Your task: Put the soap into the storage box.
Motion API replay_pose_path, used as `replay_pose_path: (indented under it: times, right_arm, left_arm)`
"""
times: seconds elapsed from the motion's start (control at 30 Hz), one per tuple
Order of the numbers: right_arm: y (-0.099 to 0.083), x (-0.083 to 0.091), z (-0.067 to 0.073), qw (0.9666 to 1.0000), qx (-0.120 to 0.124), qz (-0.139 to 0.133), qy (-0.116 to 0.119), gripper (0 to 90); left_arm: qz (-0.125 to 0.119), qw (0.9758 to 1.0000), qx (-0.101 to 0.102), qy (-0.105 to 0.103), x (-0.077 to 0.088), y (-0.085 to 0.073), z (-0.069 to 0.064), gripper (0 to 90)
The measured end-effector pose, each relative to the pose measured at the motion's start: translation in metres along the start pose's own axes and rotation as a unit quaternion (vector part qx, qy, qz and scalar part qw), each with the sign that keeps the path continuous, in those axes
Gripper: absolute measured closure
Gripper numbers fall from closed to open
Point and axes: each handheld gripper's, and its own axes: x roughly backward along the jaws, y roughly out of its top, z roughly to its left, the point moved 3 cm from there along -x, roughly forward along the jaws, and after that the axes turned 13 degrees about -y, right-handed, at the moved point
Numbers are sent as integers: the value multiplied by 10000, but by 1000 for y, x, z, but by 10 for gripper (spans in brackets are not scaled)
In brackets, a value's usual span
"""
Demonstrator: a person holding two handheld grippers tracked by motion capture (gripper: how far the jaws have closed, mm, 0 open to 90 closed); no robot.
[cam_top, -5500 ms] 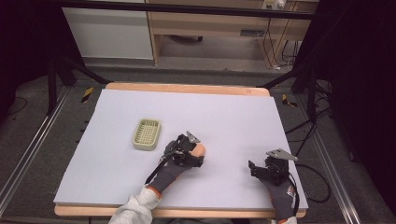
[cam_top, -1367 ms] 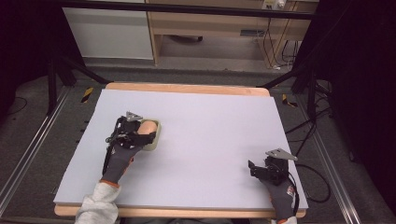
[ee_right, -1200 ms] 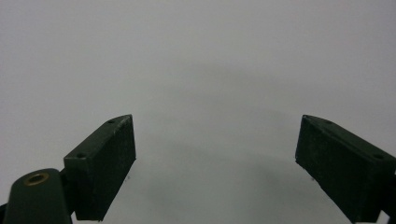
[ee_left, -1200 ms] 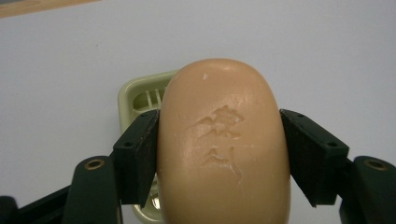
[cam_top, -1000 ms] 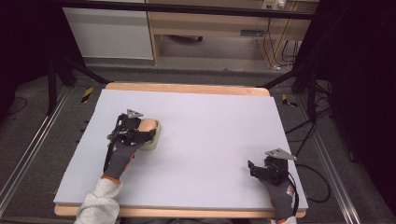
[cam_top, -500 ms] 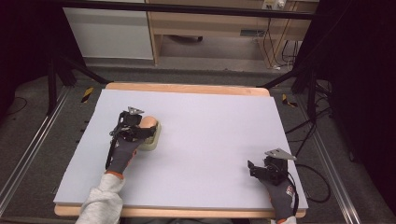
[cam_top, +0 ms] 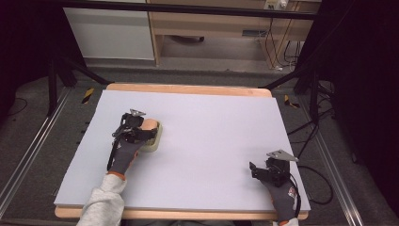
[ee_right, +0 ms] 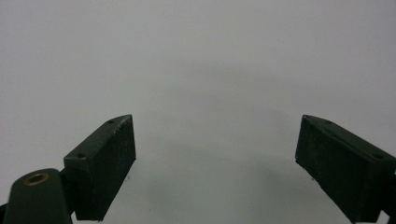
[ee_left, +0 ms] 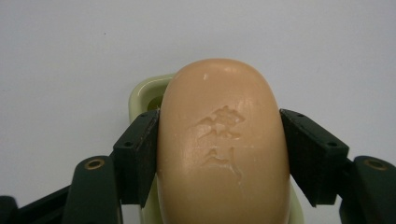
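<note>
Waxy smooth soap [ee_left: 223,149], glossy plastic dish [ee_left: 144,95]

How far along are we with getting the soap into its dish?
Done: the left gripper has the soap bar clamped between its jaws and over the pale green soap dish. In hand: lowering it in. Left: release and withdraw. The right gripper sits open over bare table.

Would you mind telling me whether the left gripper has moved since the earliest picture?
Yes. The left gripper went left across the table to the soap dish.
</note>
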Motion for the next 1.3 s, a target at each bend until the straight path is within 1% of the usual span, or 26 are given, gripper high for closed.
replay_pose_path:
  times: [0.4, 0.67, 1.3]
  right_arm:
    - [0, 0, 0, 10000, 5, -1, -4, 124]
    - [0, 0, 0, 10000, -4, 1, 2, 124]
    - [0, 0, 0, 10000, 10, 11, 1, 123]
  left_arm:
    - [53, 9999, 115, 15, -5, -4, 5, 314]
    - [116, 9999, 92, 23, -9, -6, 4, 314]
    - [148, 9998, 111, 31, -12, -8, 5, 314]
